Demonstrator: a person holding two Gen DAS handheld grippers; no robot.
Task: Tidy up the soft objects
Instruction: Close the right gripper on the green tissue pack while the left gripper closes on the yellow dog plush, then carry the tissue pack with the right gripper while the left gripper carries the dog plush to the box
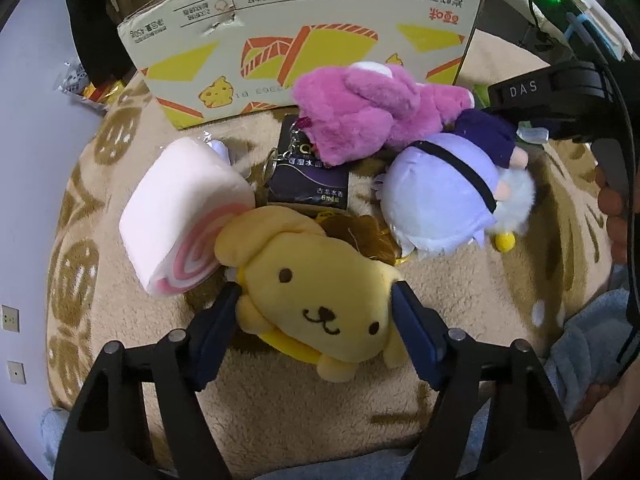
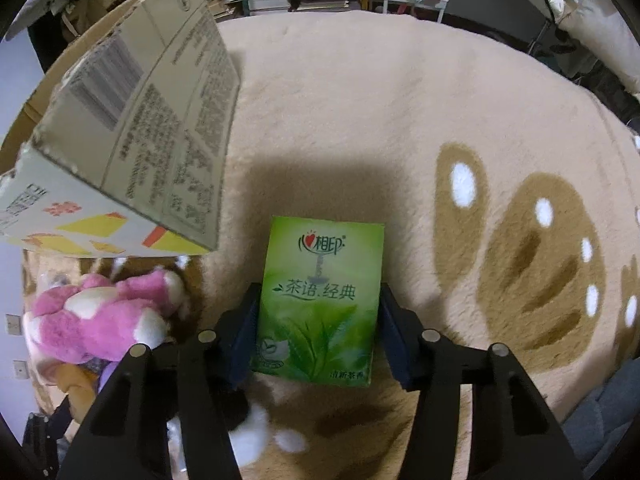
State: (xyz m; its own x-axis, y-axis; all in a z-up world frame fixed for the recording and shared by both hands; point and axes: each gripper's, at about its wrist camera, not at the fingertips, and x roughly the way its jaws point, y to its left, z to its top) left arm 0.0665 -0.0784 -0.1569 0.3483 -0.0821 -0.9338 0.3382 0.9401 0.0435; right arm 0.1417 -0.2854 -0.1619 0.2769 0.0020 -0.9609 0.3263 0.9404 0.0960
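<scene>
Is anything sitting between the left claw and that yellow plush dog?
Nothing visible. The yellow plush dog already sits between the left gripper fingers, whose blue pads touch both its sides.

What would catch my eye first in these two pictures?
Probably the yellow puppy plush, squeezed between the left gripper's fingers on the beige rug. Next, the bright green tissue pack held by the right gripper, and the printed cardboard box behind the toys.
</scene>
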